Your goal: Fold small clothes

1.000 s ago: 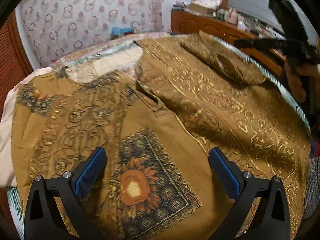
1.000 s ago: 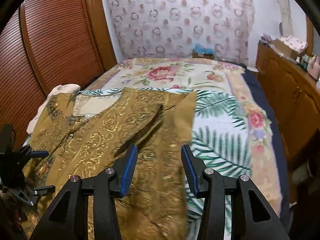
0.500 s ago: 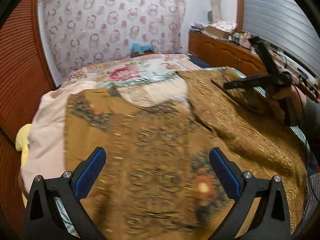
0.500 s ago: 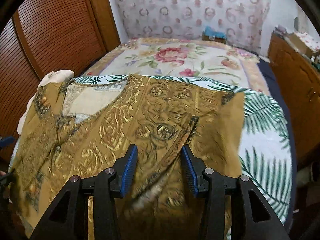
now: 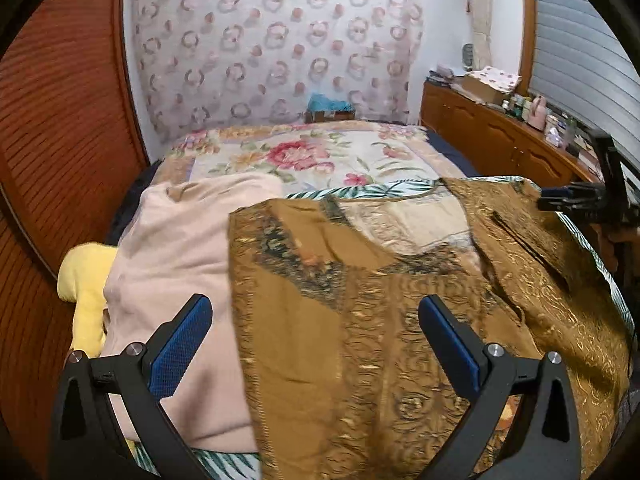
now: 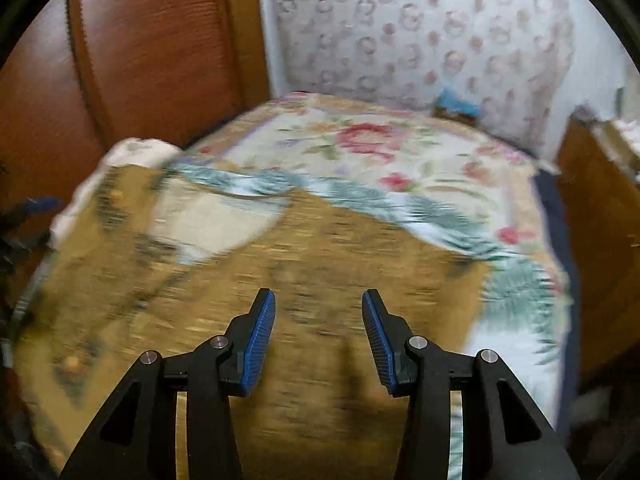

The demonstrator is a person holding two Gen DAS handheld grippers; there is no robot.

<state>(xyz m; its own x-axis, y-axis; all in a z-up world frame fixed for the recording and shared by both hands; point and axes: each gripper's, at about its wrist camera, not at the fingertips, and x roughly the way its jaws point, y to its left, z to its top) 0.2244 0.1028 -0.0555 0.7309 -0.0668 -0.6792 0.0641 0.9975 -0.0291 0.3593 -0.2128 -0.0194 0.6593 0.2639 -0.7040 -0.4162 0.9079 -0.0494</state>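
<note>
A mustard-gold patterned garment point(image 5: 380, 300) lies spread on the bed, its pale neck opening point(image 5: 408, 220) toward the far side. My left gripper point(image 5: 316, 316) hovers open above its left edge, with nothing between the blue pads. In the blurred right wrist view the same garment point(image 6: 312, 280) fills the middle, and my right gripper point(image 6: 318, 308) hangs over it with jaws apart and empty. The right gripper point(image 5: 560, 202) also shows at the right edge of the left wrist view, above the garment's right side.
A pale pink garment point(image 5: 180, 248) and a yellow cloth point(image 5: 86, 280) lie left of the gold one. The bed point(image 5: 320, 156) has a floral and palm-leaf cover. A wooden wardrobe point(image 5: 52, 140) stands left, a cluttered wooden dresser point(image 5: 500, 140) right, a patterned curtain point(image 5: 272, 40) behind.
My left gripper has swung left across the garment, from the sunflower print to its left edge beside the pink cloth. The right gripper shifted left over the garment; both stayed open.
</note>
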